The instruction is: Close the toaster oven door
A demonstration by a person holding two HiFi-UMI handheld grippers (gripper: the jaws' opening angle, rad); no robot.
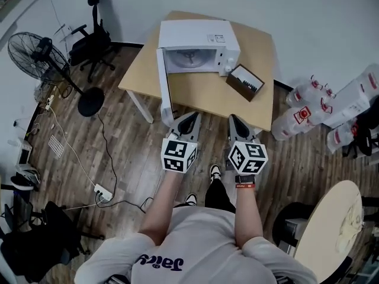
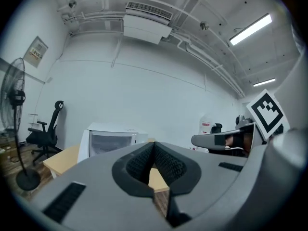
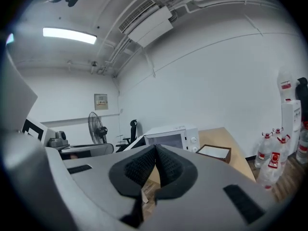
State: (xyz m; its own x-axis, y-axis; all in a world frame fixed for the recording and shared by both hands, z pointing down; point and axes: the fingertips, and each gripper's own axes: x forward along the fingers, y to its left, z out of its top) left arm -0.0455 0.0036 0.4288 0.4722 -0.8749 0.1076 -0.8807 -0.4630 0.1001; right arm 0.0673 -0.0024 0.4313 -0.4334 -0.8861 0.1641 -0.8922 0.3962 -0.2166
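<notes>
Both grippers are being held low, short of the table (image 1: 207, 93), and nothing is being gripped. The left gripper (image 1: 188, 120) is being kept closed, with its fingers (image 2: 139, 163) pressed pad to pad and empty. The right gripper (image 3: 155, 154) is being kept the same way, pads together with nothing between them.

The toaster oven (image 1: 198, 43) is being seen straight ahead of the fingertips, at the far side of the table. Its door (image 1: 166, 90) is being left swung wide open on the oven's left side, with the free edge just beside the left fingertips, on their left.

Handling, as judged: the door is likely light, stiff and free on its hinge, possibly with a glass pane. A push is being favoured over a grip, with closed fingertips on the outer face near the free edge. The left fingers seem to sit on the inner side, so the edge must be rounded first. A hard shove could slide the oven.

A brown box (image 1: 244, 81) is being seen ahead of the right fingertips, outside the door's arc. A fan (image 1: 38, 55), an office chair (image 1: 92, 43) and water bottles (image 1: 308, 108) are standing well apart. Nothing is being seen in the way.
</notes>
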